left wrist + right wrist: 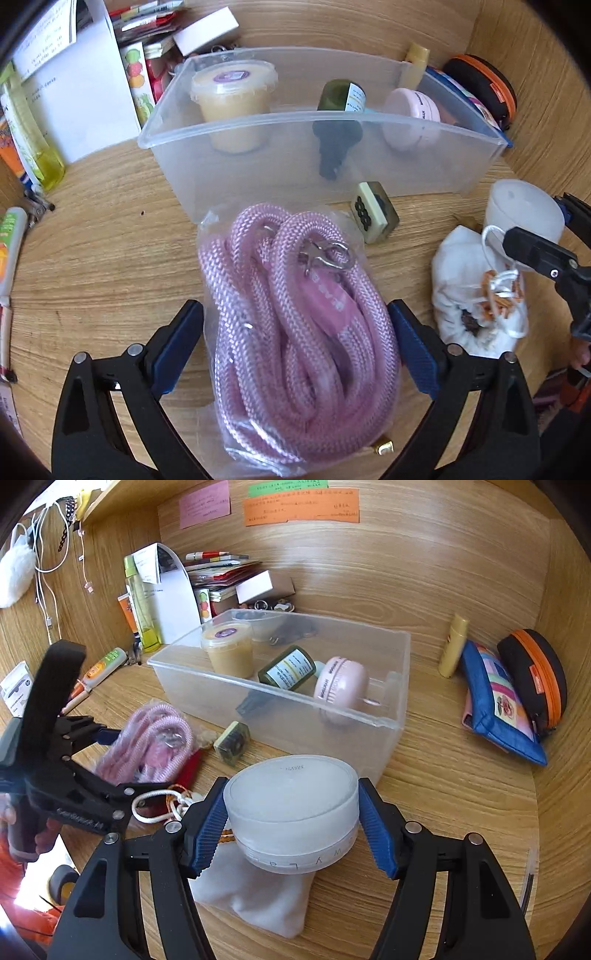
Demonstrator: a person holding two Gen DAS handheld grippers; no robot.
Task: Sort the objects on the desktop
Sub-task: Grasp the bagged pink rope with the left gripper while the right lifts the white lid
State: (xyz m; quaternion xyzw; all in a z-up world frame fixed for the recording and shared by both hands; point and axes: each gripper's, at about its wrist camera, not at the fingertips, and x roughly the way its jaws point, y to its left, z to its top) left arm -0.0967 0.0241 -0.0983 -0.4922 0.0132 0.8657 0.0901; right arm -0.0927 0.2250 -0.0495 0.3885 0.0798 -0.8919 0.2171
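1. In the left wrist view, our left gripper (295,347) fills the bottom of the frame, its blue pads (413,354) standing wide on either side of the bagged pink rope (291,325). We cannot tell whether they press the bag or merely flank it. The rope lies on the wooden desk (103,236) at centre, just in front of the clear plastic bin (314,122), which we judge to be the sorting target.

2. In the upper half, the bin holds a tan lidded cup (234,99), a dark green bottle (338,110) lying down and a pink round case (412,110). A small tile block (373,212) sits just outside the bin's near wall, not yet sorted.

3. At the right edge, the right gripper (543,254) reaches in over a white drawstring pouch (476,291), with the frosted white jar (524,210) beside it. This view does not show its grip.

4. The right wrist view settles that: the right gripper (293,819) is partly closed, both pads touching the frosted white jar (291,808), which sits above the pouch (255,897) at lower centre, seemingly held for transfer.

5. Only this view shows the bin (391,709) from the side, its right part free, so the jar should fit there.

6. The left gripper (92,760) appears at the left, by the rope (147,738); its finger gap stays hidden.
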